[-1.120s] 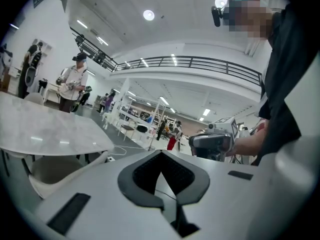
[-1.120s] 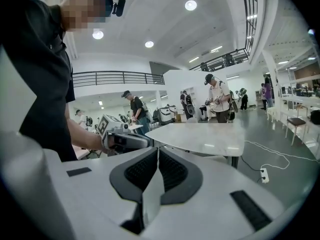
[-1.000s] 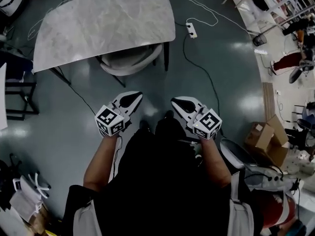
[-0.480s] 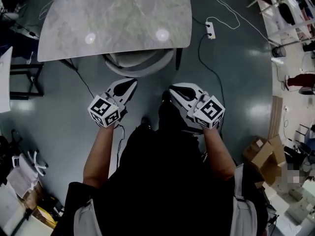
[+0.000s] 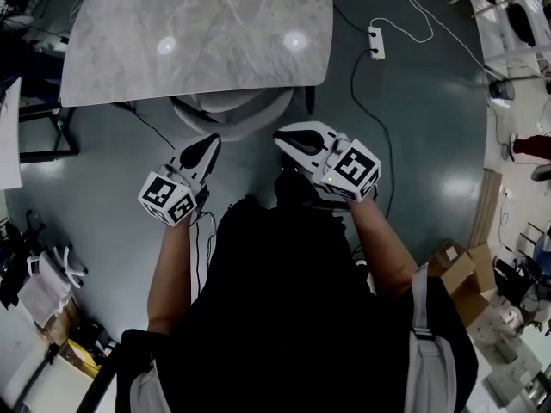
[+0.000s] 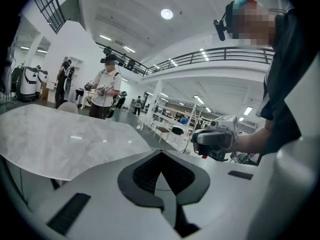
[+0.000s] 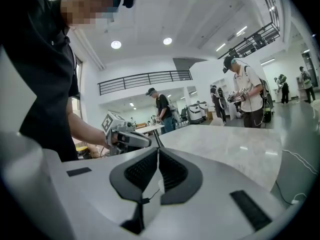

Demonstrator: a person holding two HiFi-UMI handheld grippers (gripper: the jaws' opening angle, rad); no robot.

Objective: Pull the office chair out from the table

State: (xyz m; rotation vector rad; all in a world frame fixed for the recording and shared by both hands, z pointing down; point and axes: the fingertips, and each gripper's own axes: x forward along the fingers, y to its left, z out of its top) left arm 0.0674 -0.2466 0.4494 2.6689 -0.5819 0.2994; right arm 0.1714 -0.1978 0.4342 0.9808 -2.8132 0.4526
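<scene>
The office chair (image 5: 231, 107) is tucked under the grey marble table (image 5: 198, 33); only its light curved backrest shows past the table's near edge. My left gripper (image 5: 212, 138) is shut and empty, its tips just short of the backrest's left part. Just short of the backrest's right part is my right gripper (image 5: 280, 138), also shut and empty. In the left gripper view the closed jaws (image 6: 159, 156) point over the tabletop (image 6: 60, 139). In the right gripper view the closed jaws (image 7: 157, 153) face the table (image 7: 225, 149). The seat and base are hidden.
A white power strip (image 5: 375, 43) with cables lies on the floor right of the table. A black frame (image 5: 43, 132) stands at the left, a cardboard box (image 5: 456, 274) at the right. People (image 6: 104, 91) stand beyond the table.
Both grippers have moved forward toward the table's near edge and the chair's backrest. The table and chair now sit closer in the head view. The jaws stay shut.
</scene>
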